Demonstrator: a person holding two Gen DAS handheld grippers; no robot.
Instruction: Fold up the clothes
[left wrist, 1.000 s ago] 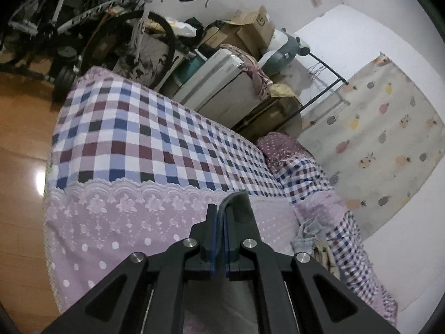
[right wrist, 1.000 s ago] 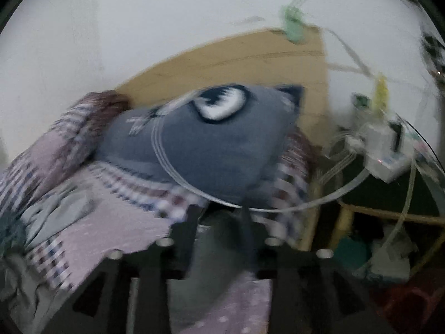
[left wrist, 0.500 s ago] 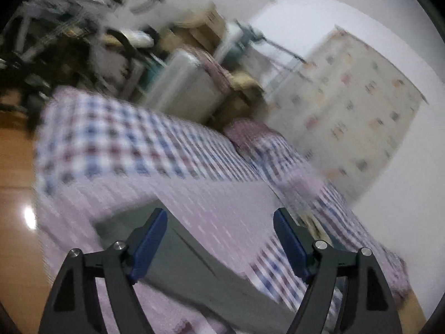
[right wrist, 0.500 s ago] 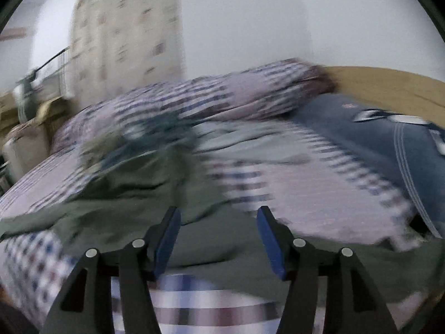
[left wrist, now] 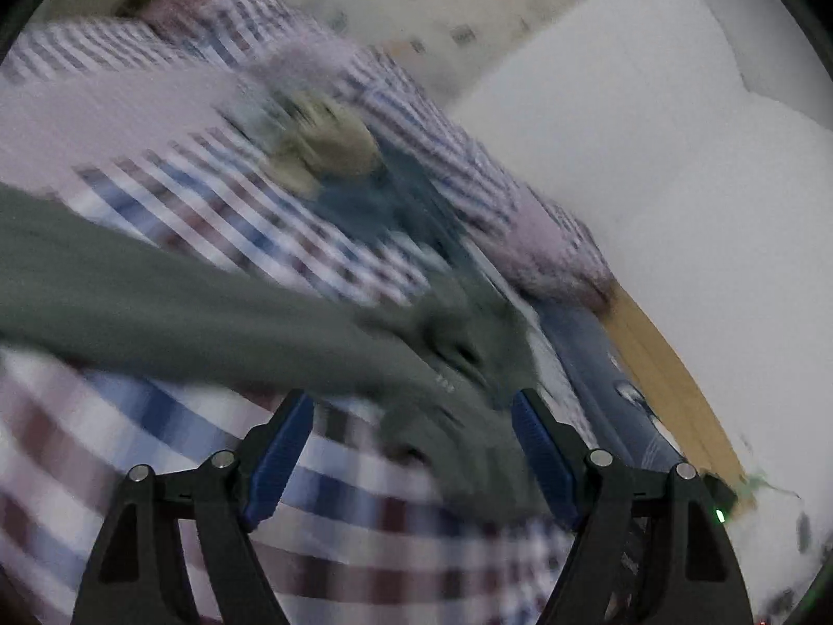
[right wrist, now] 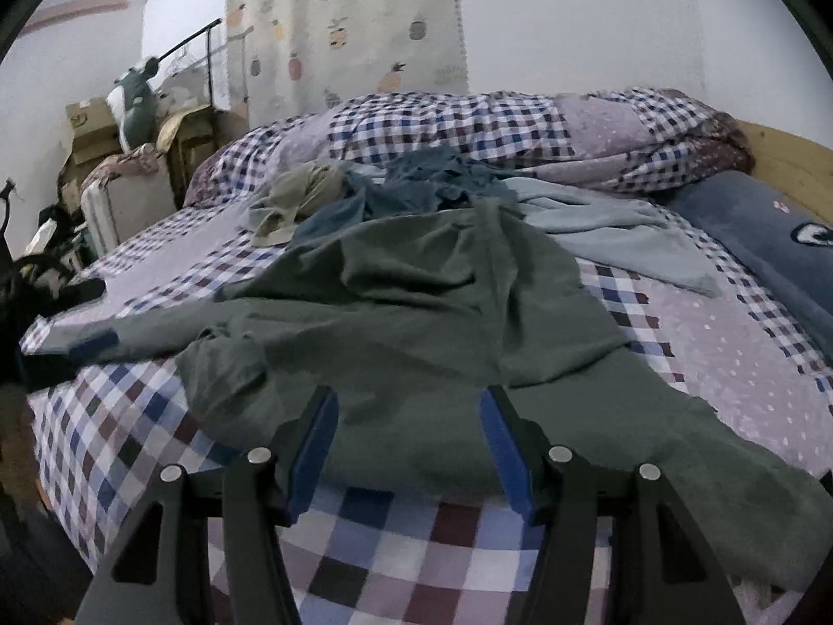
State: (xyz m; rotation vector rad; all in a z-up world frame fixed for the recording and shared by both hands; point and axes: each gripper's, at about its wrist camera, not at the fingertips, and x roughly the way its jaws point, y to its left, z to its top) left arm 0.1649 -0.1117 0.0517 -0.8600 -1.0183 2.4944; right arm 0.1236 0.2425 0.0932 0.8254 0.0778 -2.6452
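A dark green garment [right wrist: 416, 312] lies crumpled across the checked bed cover [right wrist: 395, 547], one long part trailing left and another right. My right gripper [right wrist: 408, 448] stands open just above its near edge, holding nothing. In the blurred left wrist view the same green garment [left wrist: 208, 323] stretches from the left edge to the middle. My left gripper [left wrist: 411, 448] is open over its bunched end with nothing between its fingers. Behind it sits a pile of clothes: a khaki piece [right wrist: 297, 198], a blue piece [right wrist: 416, 182] and a pale blue piece [right wrist: 598, 229].
A rolled checked duvet [right wrist: 494, 125] lies along the far side of the bed. A dark blue pillow [right wrist: 770, 239] rests by the wooden headboard [right wrist: 786, 151]. Boxes and a suitcase [right wrist: 125, 198] stand at the left, under a fruit-print curtain [right wrist: 343, 21].
Both grippers were shut on the green garment a second ago; both have opened and let it drop onto the bed. Both cameras have swung round toward the clothes pile.
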